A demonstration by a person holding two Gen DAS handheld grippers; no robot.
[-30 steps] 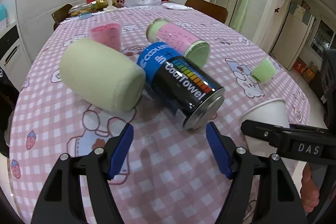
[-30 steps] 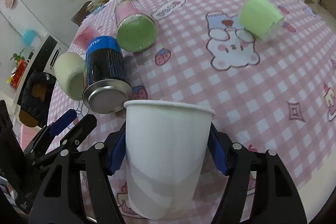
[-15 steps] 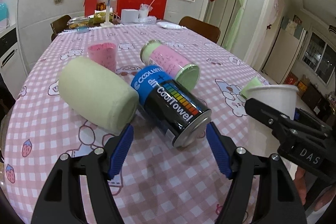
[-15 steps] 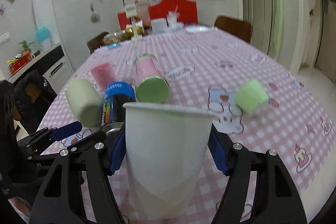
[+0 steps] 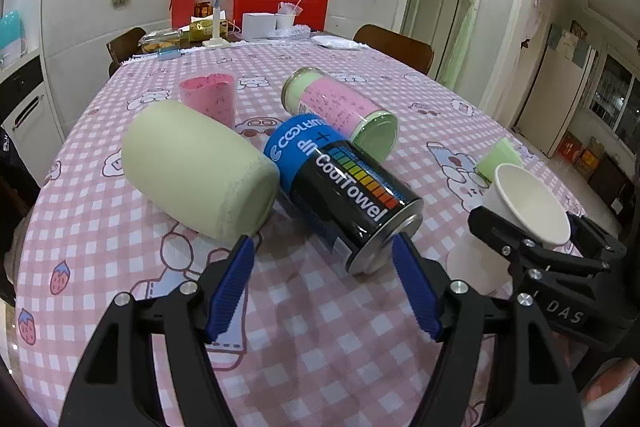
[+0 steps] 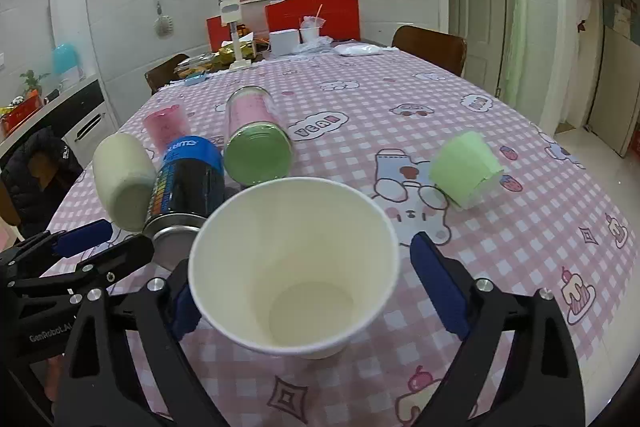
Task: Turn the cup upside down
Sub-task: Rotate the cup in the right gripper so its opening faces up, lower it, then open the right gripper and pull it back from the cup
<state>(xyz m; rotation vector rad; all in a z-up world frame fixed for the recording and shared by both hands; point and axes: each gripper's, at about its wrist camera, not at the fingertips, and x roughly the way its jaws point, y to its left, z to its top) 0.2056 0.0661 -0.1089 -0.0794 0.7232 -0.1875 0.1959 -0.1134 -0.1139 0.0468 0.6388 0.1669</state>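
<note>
White paper makes up the cup [image 6: 294,267] that I see between the two fingers of my right gripper [image 6: 298,291]. The cup is tipped forward, so I look right into its open mouth and can see its flat bottom inside. My right gripper pinches the cup low down, near its base. The blue pad on the left side touches the cup wall, while the tip of the blue pad [image 6: 438,285] on the right side stands a little apart from the wide rim. The cup is up off the pink checked tablecloth [image 6: 520,247].

My left gripper [image 5: 322,285] is spread wide and holds nothing. It hovers over the cloth, just in front of a black and blue can [image 5: 344,187] that lies on its side. Beside that can lies a pale green roll [image 5: 198,175], touching it. Behind them lies a pink jar with a green lid [image 5: 340,111], and a pink cup [image 5: 208,97] stands upright. A small green cup [image 6: 464,169] lies tipped over, well apart from the rest.
</note>
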